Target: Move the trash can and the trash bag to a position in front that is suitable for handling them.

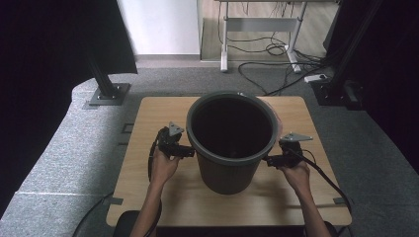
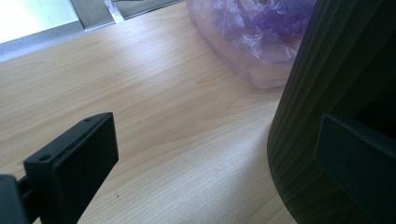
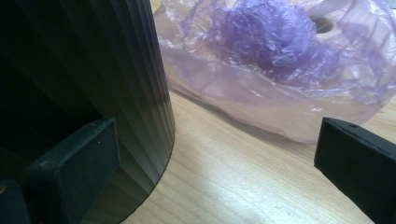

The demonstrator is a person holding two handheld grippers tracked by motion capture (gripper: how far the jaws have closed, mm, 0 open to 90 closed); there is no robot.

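A dark ribbed plastic bin (image 1: pixel 227 173) stands upright in the middle of the wooden table (image 1: pixel 148 163), and its inside looks dark. My left gripper (image 1: pixel 190 150) is open at the bin's left side. In the left gripper view (image 2: pixel 215 154) one jaw lies over the bin wall (image 2: pixel 327 70) and the other over bare wood. My right gripper (image 1: pixel 269 160) is open at the bin's right side. In the right gripper view (image 3: pixel 217 158) one jaw is in front of the bin (image 3: pixel 93 60). A crumpled purple plastic bag (image 3: pixel 280 60) lies on the table behind the bin (image 2: pixel 252 32).
Grey carpet surrounds the table. Black frame posts (image 1: pixel 104 84) stand at the far left and far right. A white desk frame with loose cables (image 1: pixel 276 49) is on the floor beyond. The person's forearms come in from the near edge.
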